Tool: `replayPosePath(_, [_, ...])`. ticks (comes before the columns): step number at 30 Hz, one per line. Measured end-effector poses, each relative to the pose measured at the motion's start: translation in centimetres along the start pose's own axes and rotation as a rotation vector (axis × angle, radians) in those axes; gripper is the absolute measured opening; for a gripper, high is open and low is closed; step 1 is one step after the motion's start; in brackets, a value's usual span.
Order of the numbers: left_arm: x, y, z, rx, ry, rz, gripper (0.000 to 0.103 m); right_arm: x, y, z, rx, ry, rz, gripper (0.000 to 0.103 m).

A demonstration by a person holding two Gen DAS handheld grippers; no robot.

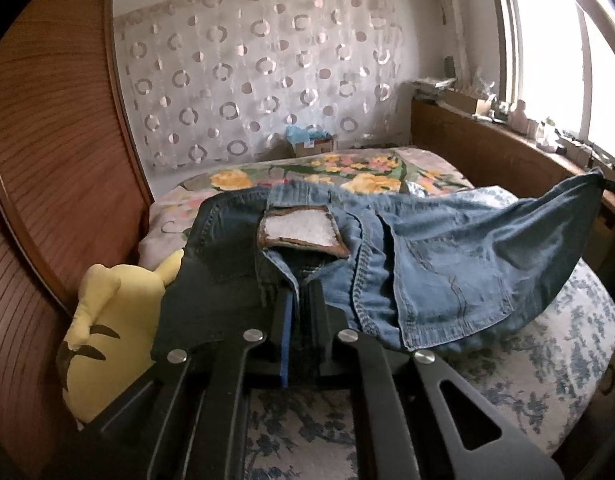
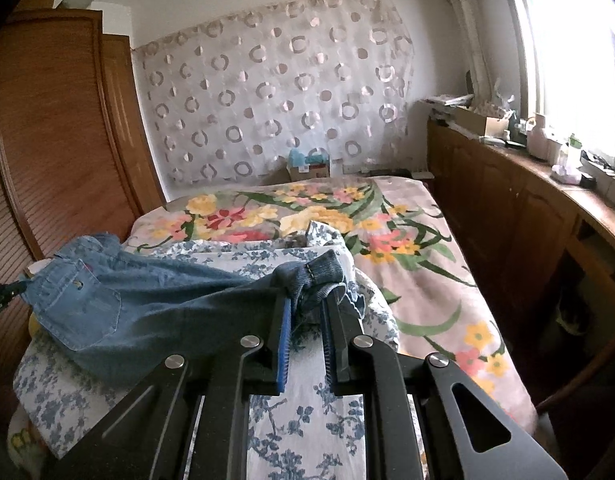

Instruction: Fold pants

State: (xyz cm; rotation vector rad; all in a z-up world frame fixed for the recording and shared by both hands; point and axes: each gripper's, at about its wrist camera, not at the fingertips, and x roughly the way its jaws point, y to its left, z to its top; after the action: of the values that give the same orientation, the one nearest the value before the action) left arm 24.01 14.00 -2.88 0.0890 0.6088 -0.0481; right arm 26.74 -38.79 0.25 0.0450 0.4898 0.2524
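Note:
Blue denim pants (image 1: 447, 248) hang stretched between my two grippers above the bed. In the left wrist view my left gripper (image 1: 301, 292) is shut on the waistband, just below the brown-edged label patch (image 1: 303, 232); a back pocket (image 1: 447, 280) faces me. The cloth runs right to a pinched corner where the right gripper's dark tip (image 1: 613, 186) shows. In the right wrist view my right gripper (image 2: 307, 300) is shut on a bunched end of the pants (image 2: 167, 308). The cloth sags left towards the left gripper's tip (image 2: 3, 292).
Under the pants lies a blue-flowered white quilt (image 2: 307, 420) on a bed with a bright flower spread (image 2: 407, 240). A yellow plush toy (image 1: 107, 320) leans against the wooden wardrobe (image 1: 47, 160) at the left. A wooden cabinet (image 2: 507, 200) with clutter runs beneath the window at the right.

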Motion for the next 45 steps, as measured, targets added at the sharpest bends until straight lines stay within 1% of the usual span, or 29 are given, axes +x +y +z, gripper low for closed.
replayPosePath(7, [-3.8, -0.8, -1.1, 0.005, -0.027, -0.026, 0.008, -2.2, 0.0, -1.1, -0.004, -0.019, 0.004, 0.013])
replayPosePath(14, [-8.4, -1.4, -3.5, -0.003, -0.038, -0.048, 0.008, -5.7, -0.2, -2.7, -0.013, -0.04, 0.009, 0.013])
replayPosePath(18, [-10.5, -1.8, -5.2, -0.018, -0.025, -0.062, 0.008, -7.6, -0.7, -4.1, -0.004, -0.041, 0.024, 0.013])
replayPosePath(22, [-9.7, -2.4, -8.0, -0.022, 0.059, -0.085, 0.008, -7.6, -1.4, -6.6, 0.019, 0.025, 0.036, 0.013])
replayPosePath(26, [-8.2, -2.9, -9.7, -0.025, 0.112, -0.1, 0.008, -5.5, -2.4, -9.7, 0.067, 0.114, 0.003, 0.014])
replayPosePath(28, [-7.9, -3.0, -10.2, -0.027, 0.12, -0.094, 0.008, -4.2, -3.1, -11.2, 0.098, 0.157, -0.015, 0.014])
replayPosePath(32, [-8.1, -3.1, -10.5, -0.038, 0.117, -0.089, 0.01, -2.2, -3.8, -12.7, 0.131, 0.206, -0.028, 0.014])
replayPosePath(36, [-8.7, -3.3, -10.6, -0.021, 0.122, -0.068, 0.014, -1.5, -3.8, -12.9, 0.15, 0.209, -0.027, 0.014])
replayPosePath(38, [-9.3, -3.6, -10.4, -0.008, 0.11, -0.066, 0.017, -1.7, -3.8, -12.9, 0.147, 0.203, -0.032, 0.016])
replayPosePath(39, [-9.6, -3.6, -10.3, -0.009, 0.1, -0.06, 0.02, -1.6, -3.6, -12.8, 0.147, 0.199, -0.033, 0.016])
replayPosePath(41, [-10.2, -3.6, -10.0, -0.024, 0.084, -0.057, 0.033, -2.2, -3.5, -13.2, 0.146, 0.193, -0.034, 0.017])
replayPosePath(42, [-10.4, -3.6, -9.9, -0.03, 0.074, -0.063, 0.045, -2.4, -3.4, -13.4, 0.146, 0.189, -0.037, 0.017])
replayPosePath(43, [-10.7, -3.7, -9.8, -0.034, 0.064, -0.068, 0.049, -2.7, -3.3, -13.8, 0.149, 0.185, -0.035, 0.018])
replayPosePath(44, [-10.9, -3.9, -9.7, -0.033, 0.059, -0.067, 0.05, -3.3, -3.3, -14.2, 0.154, 0.178, -0.029, 0.018])
replayPosePath(45, [-11.0, -4.2, -9.6, -0.029, 0.058, -0.064, 0.054, -3.7, -3.3, -14.5, 0.155, 0.172, -0.027, 0.019])
